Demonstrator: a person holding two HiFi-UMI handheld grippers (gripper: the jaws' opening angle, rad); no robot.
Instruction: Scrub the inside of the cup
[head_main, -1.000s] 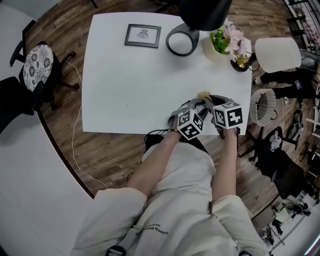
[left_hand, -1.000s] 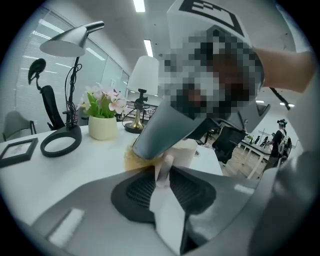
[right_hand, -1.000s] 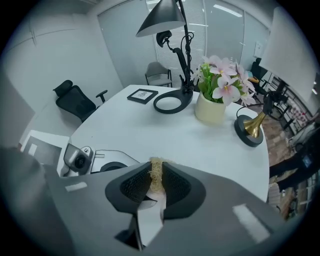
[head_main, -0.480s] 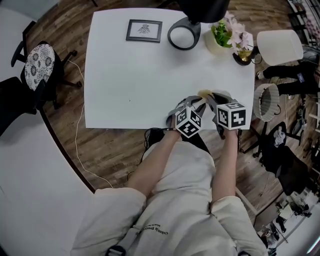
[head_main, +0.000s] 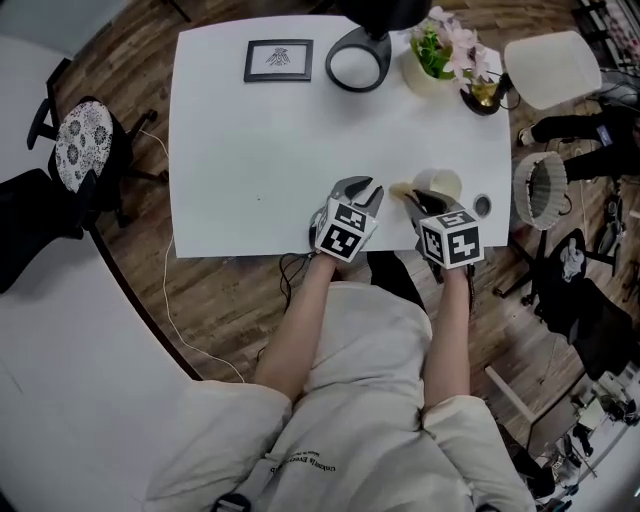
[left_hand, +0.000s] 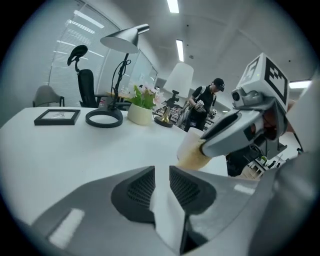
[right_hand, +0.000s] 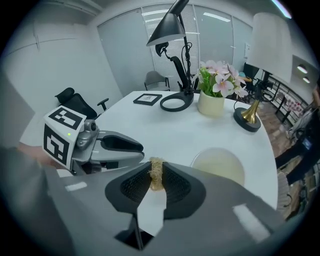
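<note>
Right gripper view: the right gripper (right_hand: 157, 181) clamps a tan scrubber (right_hand: 156, 169) near the cup (right_hand: 218, 166).
Left gripper (left_hand: 161, 185) stands narrowly parted, empty; cup rests on the white table (head_main: 250, 150).

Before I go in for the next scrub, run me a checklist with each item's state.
1. Scrub pad pinched in right claw: ok.
2. Cup upright on white table, mouth up: ok.
3. Left claw steadying the cup: not ok, it is empty and apart from it.
4. Pad inside the cup: not ok, it sits outside the rim.
5. Inside of cup clean: cannot tell.
</note>
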